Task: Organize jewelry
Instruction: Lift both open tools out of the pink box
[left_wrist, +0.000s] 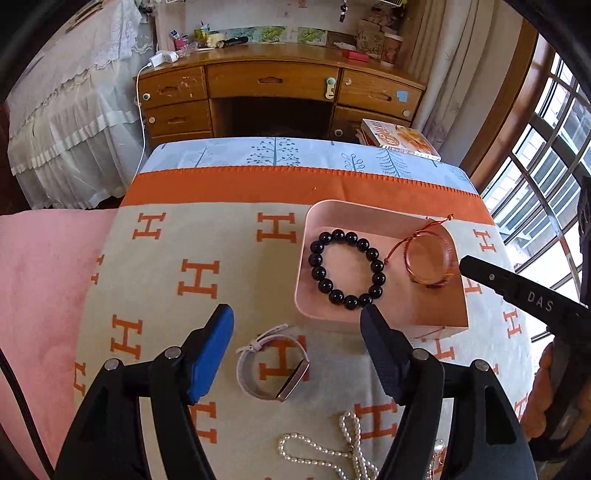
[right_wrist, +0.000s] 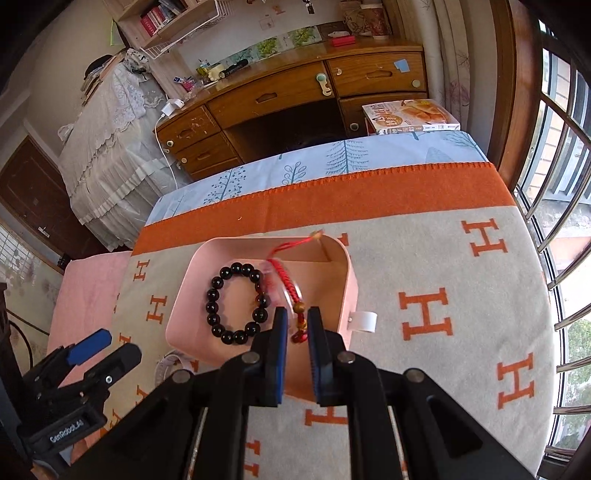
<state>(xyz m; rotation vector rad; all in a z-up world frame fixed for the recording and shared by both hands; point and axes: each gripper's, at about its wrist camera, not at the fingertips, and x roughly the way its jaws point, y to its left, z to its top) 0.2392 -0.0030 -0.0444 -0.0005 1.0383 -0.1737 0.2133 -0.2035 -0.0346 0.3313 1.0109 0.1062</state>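
Note:
A pink tray (left_wrist: 424, 310) lies on the H-patterned blanket (left_wrist: 166, 266). It holds a black bead bracelet (left_wrist: 347, 267) on its left. A clear bangle with red cord (left_wrist: 430, 260) hangs over the tray's right half, held by my right gripper (right_wrist: 297, 325), which is shut on its near edge (right_wrist: 295, 306). The black bracelet (right_wrist: 236, 302) lies left of it. My left gripper (left_wrist: 297, 321) is open above a watch with a white band (left_wrist: 273, 363), touching nothing. A pearl necklace (left_wrist: 332, 450) lies nearest me.
A wooden desk (left_wrist: 280, 88) with drawers stands beyond the bed. A book (left_wrist: 402, 138) lies at the bed's far right corner. A pink cloth (left_wrist: 40, 280) lies left of the blanket. Windows with bars (right_wrist: 565, 258) run along the right.

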